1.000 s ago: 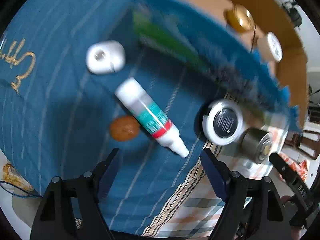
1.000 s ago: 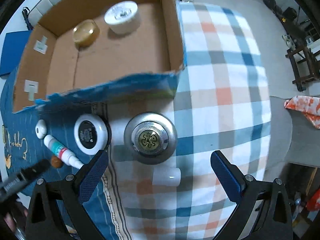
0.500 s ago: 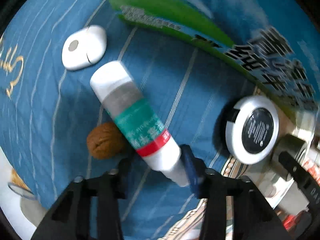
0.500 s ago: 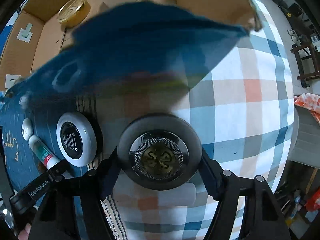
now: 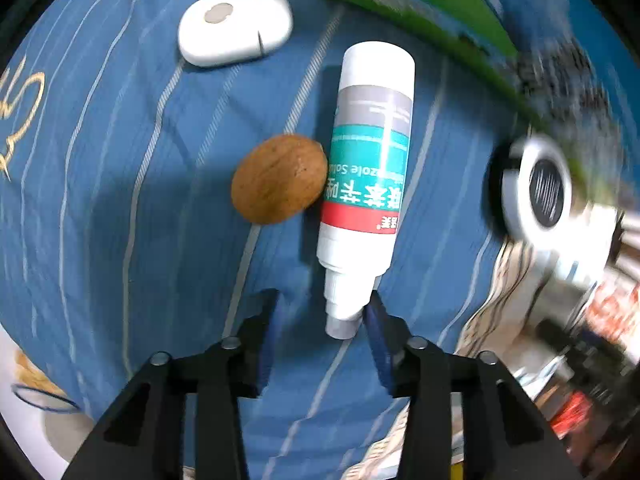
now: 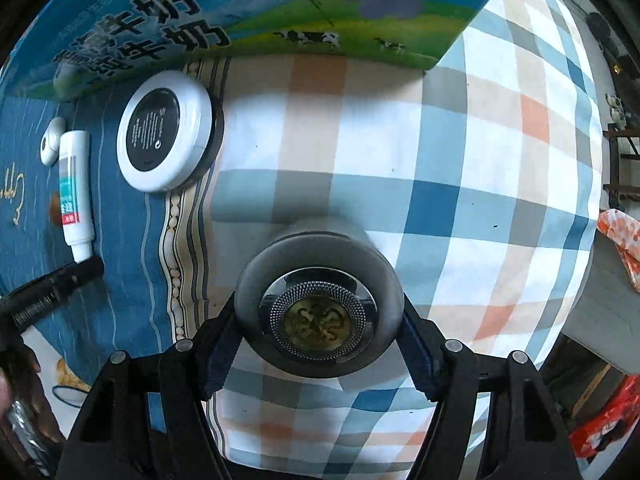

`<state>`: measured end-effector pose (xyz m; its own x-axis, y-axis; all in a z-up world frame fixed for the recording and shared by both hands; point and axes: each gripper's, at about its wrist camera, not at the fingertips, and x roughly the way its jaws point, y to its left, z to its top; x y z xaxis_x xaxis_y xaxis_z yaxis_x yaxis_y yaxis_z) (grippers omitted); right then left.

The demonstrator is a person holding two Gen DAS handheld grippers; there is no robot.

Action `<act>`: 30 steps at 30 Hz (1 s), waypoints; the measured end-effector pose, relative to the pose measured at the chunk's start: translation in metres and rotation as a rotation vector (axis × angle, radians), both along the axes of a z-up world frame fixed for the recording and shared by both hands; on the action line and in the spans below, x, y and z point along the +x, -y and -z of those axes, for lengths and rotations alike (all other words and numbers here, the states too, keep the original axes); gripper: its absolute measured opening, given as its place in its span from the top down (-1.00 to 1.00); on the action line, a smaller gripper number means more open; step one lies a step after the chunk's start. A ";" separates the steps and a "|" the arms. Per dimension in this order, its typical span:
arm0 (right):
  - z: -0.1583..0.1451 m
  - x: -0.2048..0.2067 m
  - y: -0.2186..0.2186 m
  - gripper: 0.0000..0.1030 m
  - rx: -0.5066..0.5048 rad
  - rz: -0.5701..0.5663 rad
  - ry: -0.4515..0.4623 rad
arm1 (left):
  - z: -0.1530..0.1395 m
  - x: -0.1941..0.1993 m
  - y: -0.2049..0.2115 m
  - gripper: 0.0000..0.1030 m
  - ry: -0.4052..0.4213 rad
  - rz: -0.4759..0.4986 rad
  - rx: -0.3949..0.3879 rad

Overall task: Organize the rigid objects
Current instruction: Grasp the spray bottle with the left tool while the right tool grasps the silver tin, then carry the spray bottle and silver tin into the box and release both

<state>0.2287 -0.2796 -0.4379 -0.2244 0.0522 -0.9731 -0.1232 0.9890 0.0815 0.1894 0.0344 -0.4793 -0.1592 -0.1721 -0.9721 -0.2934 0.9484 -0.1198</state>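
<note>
A white bottle (image 5: pixel 372 152) with a teal and red label lies on the blue striped cloth (image 5: pixel 120 240), nozzle toward me. My left gripper (image 5: pixel 320 316) straddles that nozzle. Its jaws are opening: the right finger (image 5: pixel 376 320) touches the nozzle, while the left finger stands apart from it. A brown walnut (image 5: pixel 278 180) rests against the bottle's left side. In the right wrist view my right gripper (image 6: pixel 318 340) is shut on a round silver tin (image 6: pixel 318 272) with a gold emblem on its lid, over the plaid cloth (image 6: pixel 460 160).
A white oval case (image 5: pixel 236 24) lies beyond the walnut. A white round jar with a black lid (image 6: pixel 164 136) sits on the cloth seam. The blue and green printed box wall (image 6: pixel 240 12) stands just behind. The left gripper's finger (image 6: pixel 60 280) shows at the right wrist view's left edge.
Both grippers came down. The left one narrowed around the bottle's nozzle, then widened a little, and the bottle swung round. The right one went from wide open to shut on the silver tin.
</note>
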 end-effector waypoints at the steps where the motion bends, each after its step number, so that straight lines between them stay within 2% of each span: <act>1: 0.001 0.002 -0.001 -0.44 -0.002 0.007 -0.001 | 0.000 0.001 -0.003 0.08 0.001 -0.030 -0.016; 5: 0.002 0.011 0.007 -0.45 0.000 0.045 -0.014 | -0.003 0.016 -0.006 -0.07 0.043 -0.075 0.003; 10: 0.003 0.019 0.014 -0.46 -0.001 0.084 -0.024 | -0.002 0.031 -0.009 -0.05 0.050 -0.131 0.020; 11: 0.003 0.021 0.017 -0.46 0.000 0.090 -0.021 | -0.005 0.035 -0.009 0.07 0.060 -0.136 0.024; 12: 0.004 0.021 0.019 -0.45 0.000 0.097 -0.015 | -0.007 0.038 -0.007 0.39 0.074 -0.134 0.034; 16: 0.001 0.024 0.024 -0.43 0.008 0.088 -0.010 | -0.011 0.038 0.011 0.42 0.101 -0.032 0.108; 22: 0.002 0.013 0.022 -0.44 0.011 0.060 -0.022 | -0.015 0.001 0.059 0.39 0.096 0.149 0.134; 24: 0.003 0.015 0.024 -0.44 0.005 0.081 -0.026 | -0.004 -0.003 0.070 0.38 0.072 0.160 0.137; 26: 0.005 0.020 0.026 -0.44 -0.002 0.086 -0.034 | -0.003 -0.001 0.080 0.38 0.083 0.170 0.156; 30: 0.021 0.021 0.021 -0.44 -0.021 0.082 -0.062 | 0.003 0.024 0.088 0.38 0.077 0.167 0.149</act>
